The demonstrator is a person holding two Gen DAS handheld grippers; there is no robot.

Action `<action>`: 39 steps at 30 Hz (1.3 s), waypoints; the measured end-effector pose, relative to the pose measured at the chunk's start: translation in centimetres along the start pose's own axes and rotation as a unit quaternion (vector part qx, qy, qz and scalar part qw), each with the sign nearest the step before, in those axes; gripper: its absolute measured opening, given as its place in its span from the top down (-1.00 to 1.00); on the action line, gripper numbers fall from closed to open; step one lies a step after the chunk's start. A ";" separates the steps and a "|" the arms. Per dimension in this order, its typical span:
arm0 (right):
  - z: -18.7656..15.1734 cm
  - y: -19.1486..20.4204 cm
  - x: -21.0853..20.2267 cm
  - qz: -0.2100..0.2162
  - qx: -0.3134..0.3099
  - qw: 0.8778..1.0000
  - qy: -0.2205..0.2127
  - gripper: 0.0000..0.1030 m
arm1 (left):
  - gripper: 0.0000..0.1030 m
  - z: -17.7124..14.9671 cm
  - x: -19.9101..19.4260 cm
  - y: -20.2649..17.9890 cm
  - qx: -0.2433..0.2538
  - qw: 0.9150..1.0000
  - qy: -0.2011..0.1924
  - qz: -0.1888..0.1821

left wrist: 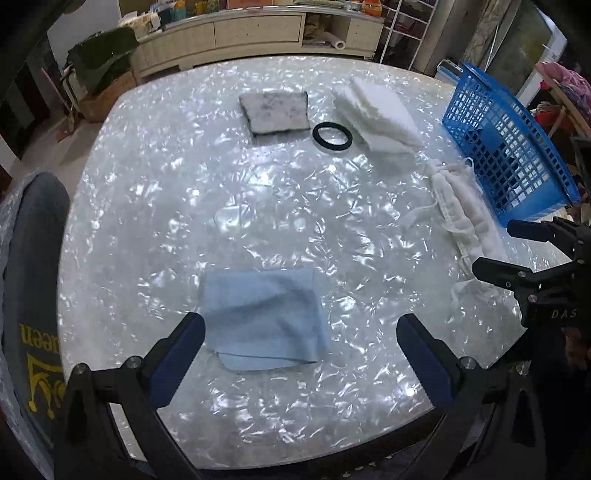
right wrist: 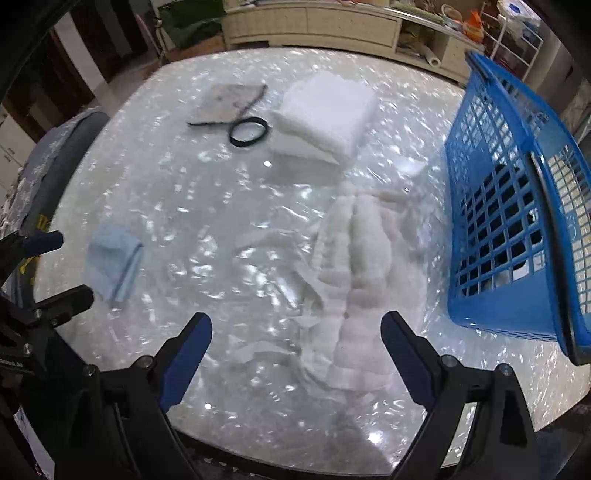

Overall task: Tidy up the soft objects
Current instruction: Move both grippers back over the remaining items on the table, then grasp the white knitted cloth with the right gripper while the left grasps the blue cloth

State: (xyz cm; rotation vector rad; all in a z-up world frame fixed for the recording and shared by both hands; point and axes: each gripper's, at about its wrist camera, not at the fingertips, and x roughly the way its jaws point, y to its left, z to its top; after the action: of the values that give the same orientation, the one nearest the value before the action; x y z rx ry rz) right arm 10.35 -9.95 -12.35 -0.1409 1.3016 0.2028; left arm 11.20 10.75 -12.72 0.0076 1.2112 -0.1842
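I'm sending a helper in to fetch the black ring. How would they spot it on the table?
Start at the blue basket on the pearly table, then go along the far side past the folded white towel. The black ring lies flat between that towel and a grey cloth. It is the only round, dark, hollow thing there.

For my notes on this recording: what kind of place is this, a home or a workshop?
Probably a home living or dining room: a shiny pearl-patterned table, a cream sideboard crowded with household things, and a blue laundry-style basket.

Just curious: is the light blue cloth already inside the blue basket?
No, the light blue cloth lies folded on the table, far from the blue basket.
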 end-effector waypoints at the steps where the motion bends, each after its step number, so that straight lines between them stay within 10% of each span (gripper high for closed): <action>1: 0.1 -0.3 0.4 -0.002 0.003 1.000 0.003 -0.80 | -1.00 0.0 0.3 0.0 -0.002 1.000 0.002 -0.002; 25: 1.4 -5.1 5.2 -0.009 0.044 0.999 0.031 -0.80 | -0.45 2.2 6.9 -1.3 0.009 0.998 0.031 0.054; 39: -0.2 -5.7 6.1 -0.039 0.039 0.998 0.040 -0.80 | 0.37 2.0 5.8 0.2 0.012 0.998 0.028 0.057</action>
State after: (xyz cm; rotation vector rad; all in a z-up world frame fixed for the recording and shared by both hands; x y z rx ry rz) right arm 13.02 -15.16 -18.31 -0.1334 1.3795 0.0809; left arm 15.01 9.92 -17.40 0.1021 1.2615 -0.0995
